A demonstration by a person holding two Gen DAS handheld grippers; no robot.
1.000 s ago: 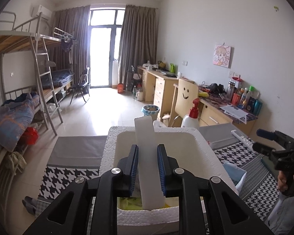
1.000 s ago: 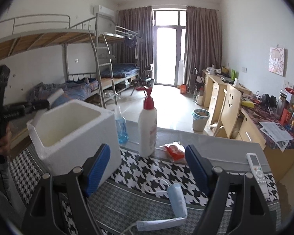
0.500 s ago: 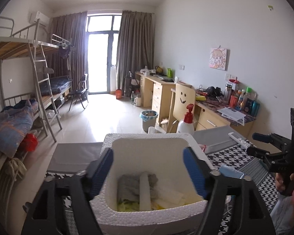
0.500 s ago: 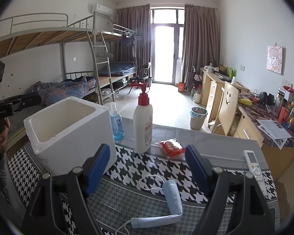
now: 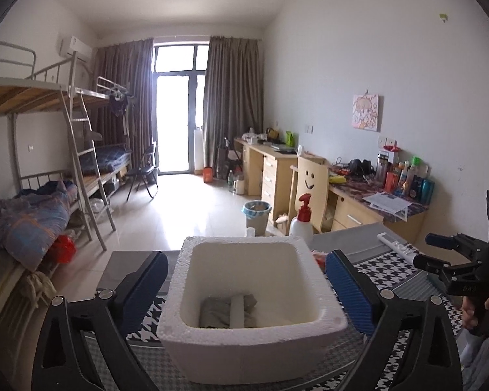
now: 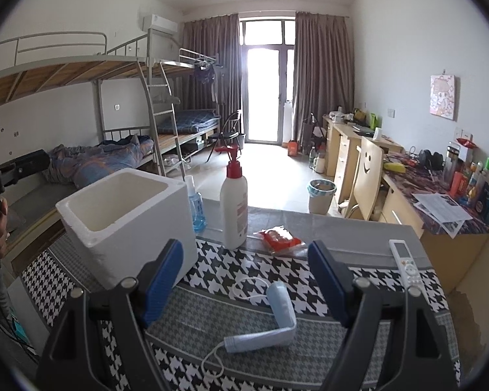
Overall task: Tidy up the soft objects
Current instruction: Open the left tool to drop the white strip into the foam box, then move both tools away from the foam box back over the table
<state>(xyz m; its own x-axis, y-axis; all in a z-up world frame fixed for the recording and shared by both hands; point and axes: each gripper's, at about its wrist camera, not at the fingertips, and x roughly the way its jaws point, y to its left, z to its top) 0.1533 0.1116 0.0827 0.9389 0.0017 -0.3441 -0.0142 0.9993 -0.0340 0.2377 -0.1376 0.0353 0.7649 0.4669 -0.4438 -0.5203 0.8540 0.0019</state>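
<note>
A white foam box stands on the houndstooth table cloth; it also shows in the right wrist view. Inside it lie a grey cloth and a white foam strip. My left gripper is open and empty, its blue pads on either side of the box, above its near rim. My right gripper is open and empty above a folded light-blue hair dryer with a white cord.
A white pump bottle with a red top, a small blue bottle, a red snack packet and a white remote are on the table. Desks and a chair stand to the right, bunk beds to the left.
My left gripper opened and let the white foam strip fall into the box, then pulled back and up. The right gripper barely moved.
</note>
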